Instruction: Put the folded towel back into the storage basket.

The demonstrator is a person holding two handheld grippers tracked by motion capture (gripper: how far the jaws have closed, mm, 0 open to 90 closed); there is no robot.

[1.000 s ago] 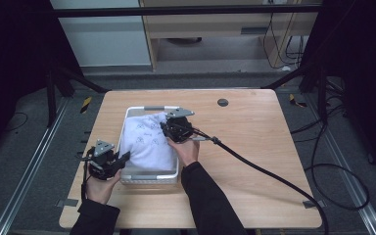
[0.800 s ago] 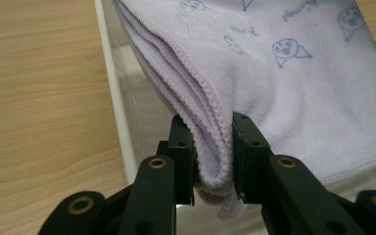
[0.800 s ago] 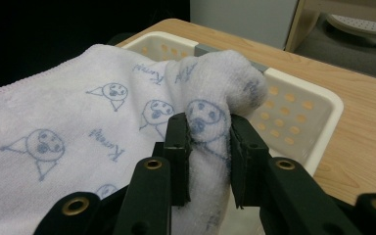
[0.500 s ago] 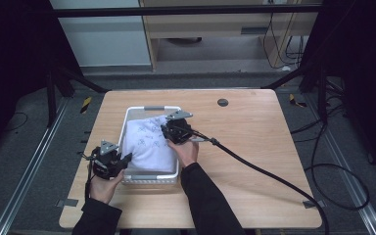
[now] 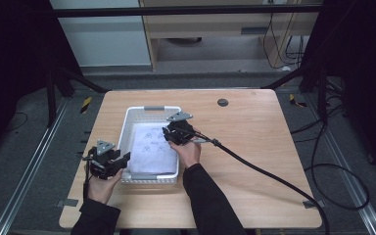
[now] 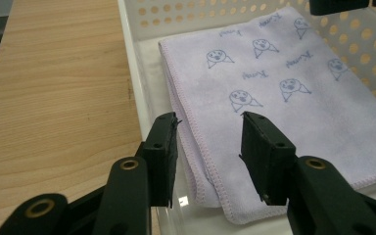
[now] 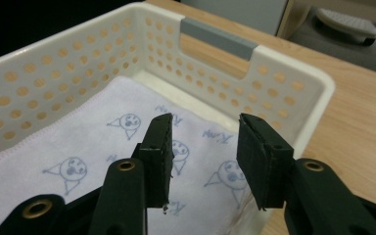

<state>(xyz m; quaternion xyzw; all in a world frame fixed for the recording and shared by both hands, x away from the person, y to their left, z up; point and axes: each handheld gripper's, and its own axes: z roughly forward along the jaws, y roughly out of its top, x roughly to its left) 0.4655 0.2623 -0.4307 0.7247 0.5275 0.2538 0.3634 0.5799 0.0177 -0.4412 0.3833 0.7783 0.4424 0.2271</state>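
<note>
Both my jaws had just been opening over the cloth in the basket.

The folded pale cloth [image 5: 152, 147] with its little printed faces lay flat inside the white perforated basket [image 5: 149, 109] on the desk [image 5: 254, 147]. My left gripper [image 6: 209, 147] hovered at the basket's near corner, jaws spread, the cloth's folded edge below the gap but not pinched. My right gripper [image 7: 203, 152] hung over the cloth's far end near the grey handle [image 7: 219, 38], jaws parted too; it seemed clear of the cloth, though its tips hid the fabric.
</note>
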